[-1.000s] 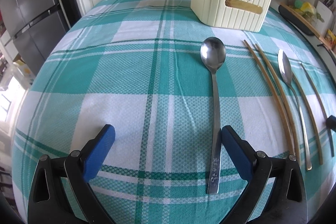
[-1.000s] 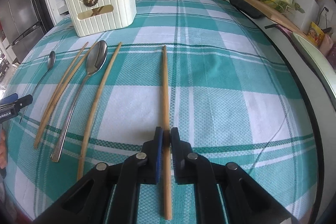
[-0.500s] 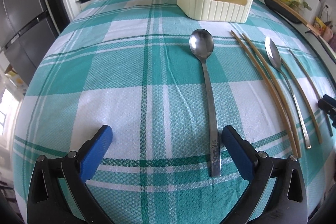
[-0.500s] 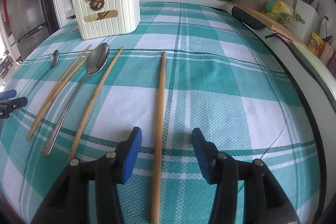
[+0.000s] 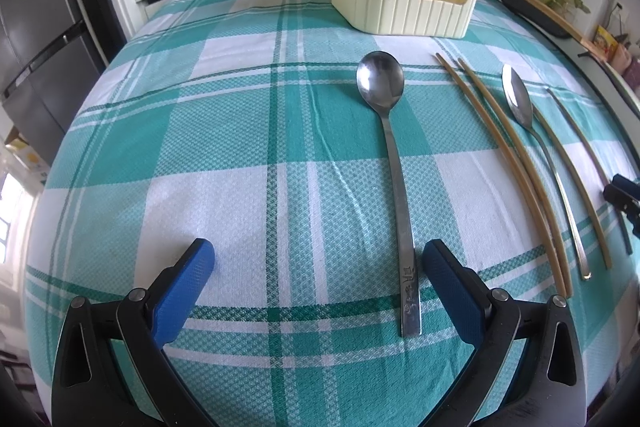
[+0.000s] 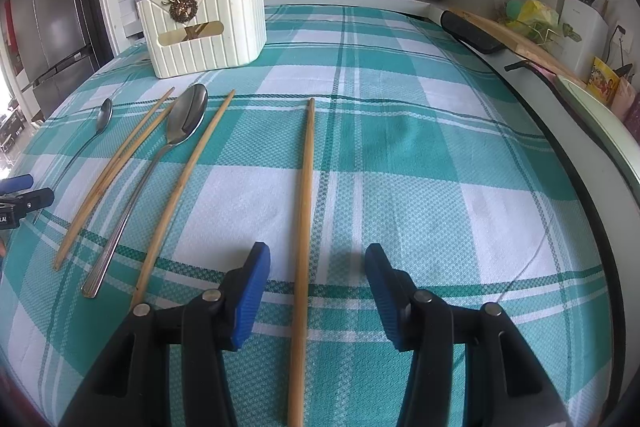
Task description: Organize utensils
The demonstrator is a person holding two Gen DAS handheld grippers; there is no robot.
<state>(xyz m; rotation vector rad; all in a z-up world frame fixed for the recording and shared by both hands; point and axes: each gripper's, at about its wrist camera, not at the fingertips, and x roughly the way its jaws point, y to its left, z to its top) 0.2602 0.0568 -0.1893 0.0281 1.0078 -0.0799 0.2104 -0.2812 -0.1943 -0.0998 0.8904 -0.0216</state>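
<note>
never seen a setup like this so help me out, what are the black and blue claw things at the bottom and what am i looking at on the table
Those are two hand-held grabbing tools, one in each of a person's hands, each with a camera looking along its fingers. One picture is from the left tool, the other from the right tool. Both stand open and hold nothing. On the checked tablecloth lie two spoons and four chopsticks, with a cream holder behind them. One spoon lies between the left tool's fingers, close to one blue pad. One chopstick lies between the right tool's fingers, touching neither pad.
</note>
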